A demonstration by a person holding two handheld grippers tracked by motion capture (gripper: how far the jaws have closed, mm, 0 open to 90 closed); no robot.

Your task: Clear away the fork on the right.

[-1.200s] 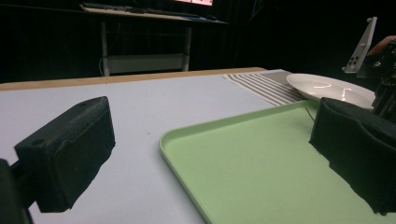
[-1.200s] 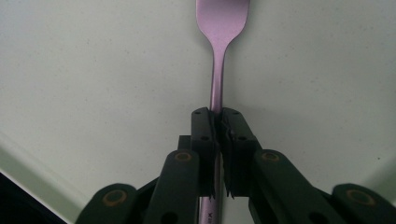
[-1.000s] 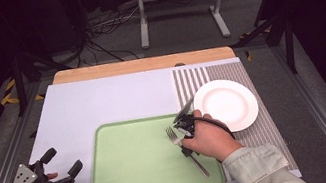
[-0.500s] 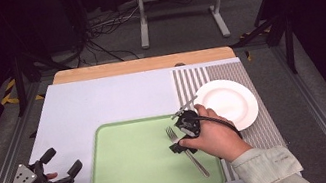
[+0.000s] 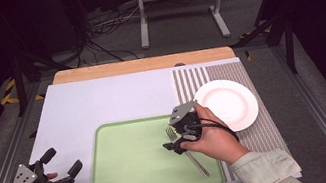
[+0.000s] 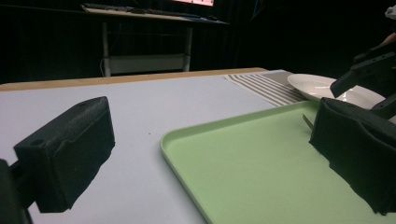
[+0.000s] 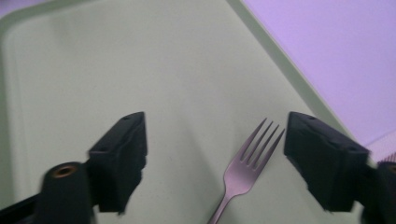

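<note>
Fork (image 5: pixel 187 149) lay flat on green tray (image 5: pixel 130 178), right side, tines toward plate (image 5: pixel 234 104). Right gripper (image 7: pixel 212 158) stood apart over it, having just opened, nothing clamped. Left gripper (image 5: pixel 58 172) apart, idle. Thin, stiff, slippery metal; likely best pinched mid-handle.

The fork (image 5: pixel 187 147) handle's middle is hidden under the right hand (image 5: pixel 215 138).

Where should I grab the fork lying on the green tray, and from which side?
Probably at the neck, just below the tines, coming straight down from above. The fork lies flat on the green tray, so nothing can get under it from the side. The handle is narrow there, and the right gripper already hangs open over that spot, one jaw on each side.
</note>
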